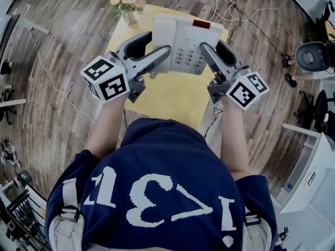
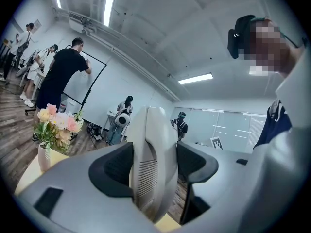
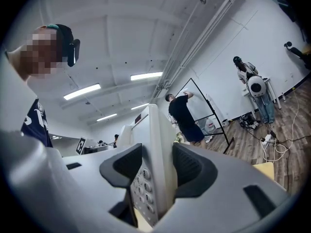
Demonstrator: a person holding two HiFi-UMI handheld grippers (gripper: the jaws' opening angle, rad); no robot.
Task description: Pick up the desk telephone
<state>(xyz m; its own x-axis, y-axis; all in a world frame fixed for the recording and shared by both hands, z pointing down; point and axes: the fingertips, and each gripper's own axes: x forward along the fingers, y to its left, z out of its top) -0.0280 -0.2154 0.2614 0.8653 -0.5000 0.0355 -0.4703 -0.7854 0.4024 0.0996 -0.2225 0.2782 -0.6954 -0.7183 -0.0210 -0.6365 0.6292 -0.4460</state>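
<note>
Person: standing nearest the camera in a navy top (image 1: 157, 192), both forearms reaching forward over the table.
Marker cubes: riding on the gripper bodies, one at the left (image 1: 106, 77) and one at the right (image 1: 247, 89).
Left gripper (image 1: 159, 43): standing wide, with both dark pads pressing on the telephone's left edge at the handset (image 1: 162, 35) side.
Right gripper (image 1: 212, 46): also standing wide and clamping the telephone's right edge, just beside the keypad (image 1: 189, 54).
Desk telephone (image 1: 183, 38): hanging between the two grippers, face up, over the far half of the yellow table (image 1: 172, 95). It is looking raised off the top, though no view is showing the gap plainly.
Handling, as a judgement: the hard plastic shell is stiff and fairly light. Its smooth sides are likely inviting slip, and the handset is only resting in its cradle, so tilting could shed it.
Hold, as a judgement: opposite side edges, level, as the pads are sitting now. The left pads across the handset are helping to pin it.
Vase of flowers (image 1: 130, 1): standing on the table's far left corner, near the telephone and apart from it.
Wood floor (image 1: 63, 61): lying all round, with cables (image 1: 230, 9) trailing beyond the table.
</note>
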